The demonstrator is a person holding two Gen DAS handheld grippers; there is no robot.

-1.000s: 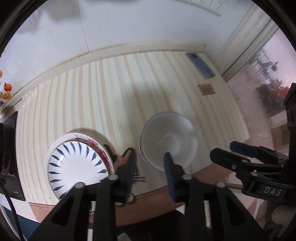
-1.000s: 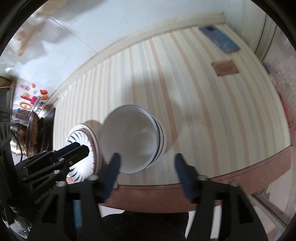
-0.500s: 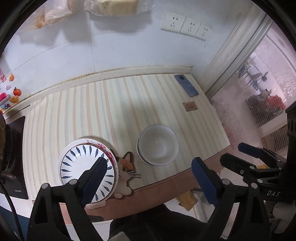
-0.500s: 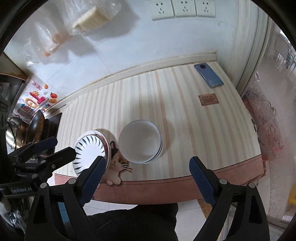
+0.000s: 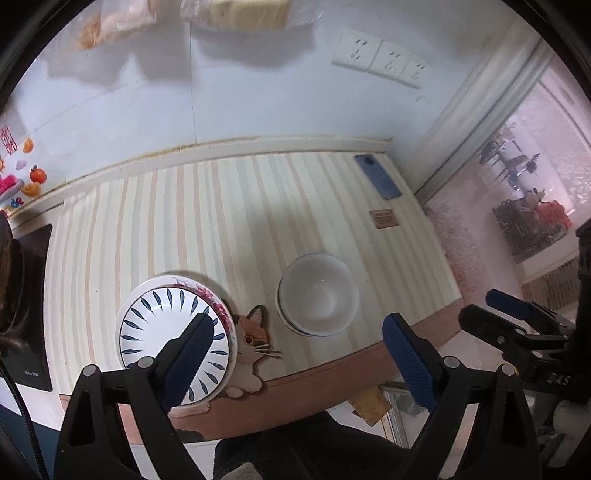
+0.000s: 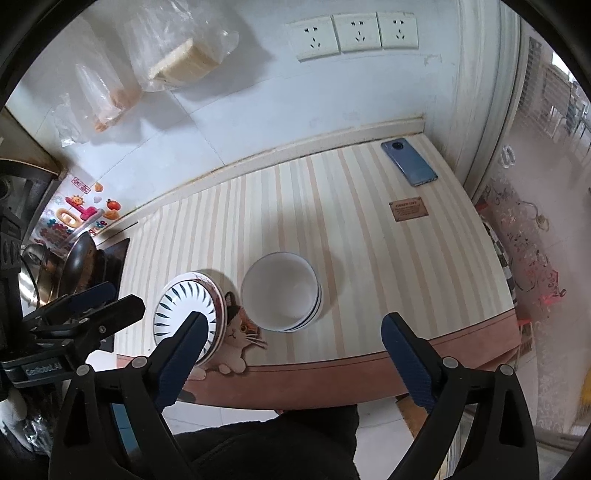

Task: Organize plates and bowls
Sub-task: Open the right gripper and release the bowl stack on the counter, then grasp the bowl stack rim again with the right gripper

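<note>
Bowls (image 5: 318,295) — white, nested in a stack — sit on the striped desk (image 5: 221,221) near its front edge, at about 12 o'clock from both sets of fingers. Nothing touches them.

Left gripper (image 5: 295,354): fingers spread wide, released, nothing between the pads; held above the desk edge, apart from the dishes. Its left finger (image 5: 188,354) overlaps the plate stack in view only.

Right gripper (image 6: 291,350): fingers wide and opening a little further, nothing between them; the bowls lie beyond the tips, untouched. It shows at 3 o'clock in the left wrist view; the left gripper shows at 9 o'clock in the right wrist view.

Plates (image 5: 173,332) — stacked at 9 o'clock of the bowls, just beside them. Top plate white with dark blue leaf strokes round the rim; a pink-flowered rim shows beneath. The stack rests partly on a cat-shaped mat (image 5: 255,339), whose face shows between plates and bowls.

Farther back, at about 1 o'clock from the bowls: a small brown card (image 6: 408,210) flat on the desk, then a blue phone (image 6: 409,162) by the wall. On the wall beyond: three sockets (image 6: 354,35) and hanging clear bags (image 6: 177,55). At 9 o'clock — a dark pan (image 6: 79,266) and coloured stickers (image 6: 85,214).
</note>
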